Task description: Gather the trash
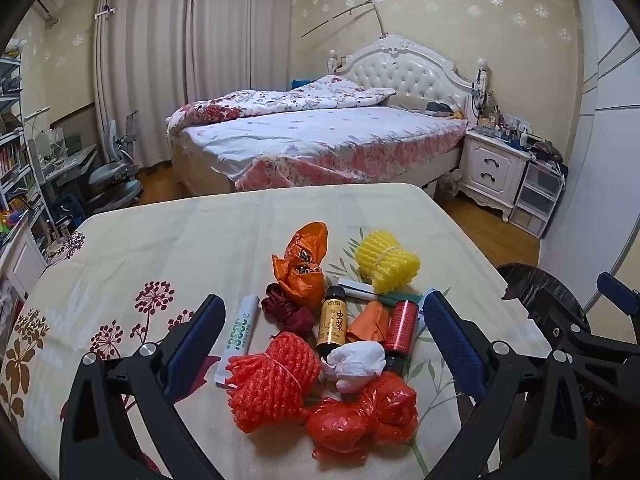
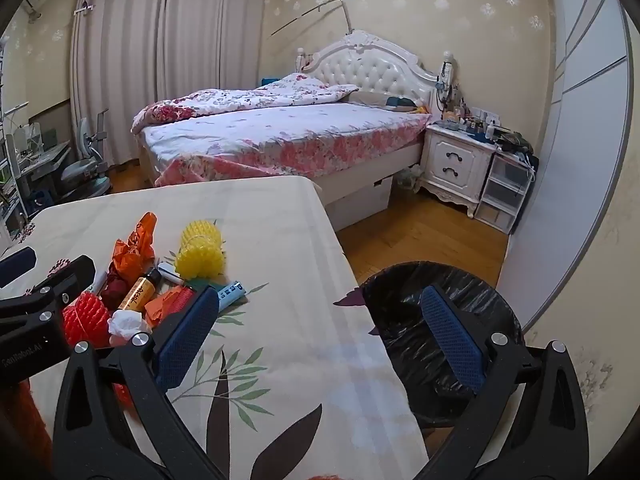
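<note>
A heap of trash lies on the cloth-covered table (image 1: 160,240): a red foam net (image 1: 268,384), a red plastic bag (image 1: 360,420), a white paper wad (image 1: 356,362), an amber bottle (image 1: 332,324), an orange bag (image 1: 304,264), a yellow foam net (image 1: 386,262) and a white tube (image 1: 240,328). My left gripper (image 1: 324,328) hangs open above the heap, holding nothing. My right gripper (image 2: 320,328) stands open over the table's right edge, beside the black-lined bin (image 2: 440,320). The heap also shows at the left of the right wrist view, with the yellow foam net (image 2: 202,250) farthest back.
A bed (image 1: 320,136) with floral bedding stands behind the table. A white nightstand (image 1: 496,168) and plastic drawers (image 1: 536,200) sit to its right. A desk, chair (image 1: 116,176) and bookshelves fill the left wall. Wooden floor (image 2: 420,232) runs between table, bin and bed.
</note>
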The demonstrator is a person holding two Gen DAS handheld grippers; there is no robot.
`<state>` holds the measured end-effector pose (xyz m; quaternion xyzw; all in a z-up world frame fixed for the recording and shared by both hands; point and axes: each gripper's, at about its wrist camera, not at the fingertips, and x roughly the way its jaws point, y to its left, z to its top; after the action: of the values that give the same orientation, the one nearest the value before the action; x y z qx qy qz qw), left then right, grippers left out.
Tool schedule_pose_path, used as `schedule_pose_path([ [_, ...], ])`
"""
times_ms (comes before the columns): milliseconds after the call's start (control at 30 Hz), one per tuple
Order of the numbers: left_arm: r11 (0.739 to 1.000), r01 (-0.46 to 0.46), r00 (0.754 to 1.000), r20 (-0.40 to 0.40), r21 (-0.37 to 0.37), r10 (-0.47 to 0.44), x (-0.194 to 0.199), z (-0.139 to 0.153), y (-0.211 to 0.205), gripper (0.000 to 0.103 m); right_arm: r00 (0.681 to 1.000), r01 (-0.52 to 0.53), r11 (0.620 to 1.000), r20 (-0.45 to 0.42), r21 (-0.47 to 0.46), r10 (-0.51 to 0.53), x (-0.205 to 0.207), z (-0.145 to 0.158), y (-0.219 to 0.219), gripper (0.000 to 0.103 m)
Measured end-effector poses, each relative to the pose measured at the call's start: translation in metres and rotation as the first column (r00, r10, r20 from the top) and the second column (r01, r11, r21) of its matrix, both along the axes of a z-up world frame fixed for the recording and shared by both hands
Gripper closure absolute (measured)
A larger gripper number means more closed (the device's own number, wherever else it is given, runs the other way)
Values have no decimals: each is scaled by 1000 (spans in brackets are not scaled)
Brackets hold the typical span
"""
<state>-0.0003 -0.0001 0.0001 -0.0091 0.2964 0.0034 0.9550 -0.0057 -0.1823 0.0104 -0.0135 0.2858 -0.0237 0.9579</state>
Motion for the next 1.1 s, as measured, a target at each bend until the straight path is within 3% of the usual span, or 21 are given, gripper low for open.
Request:
schedule_pose_path([
  [1100,999,-14,1000,-14,33,14,0,2,0,6,999,37,999,-5,14,-37,-3,0,-17,4],
])
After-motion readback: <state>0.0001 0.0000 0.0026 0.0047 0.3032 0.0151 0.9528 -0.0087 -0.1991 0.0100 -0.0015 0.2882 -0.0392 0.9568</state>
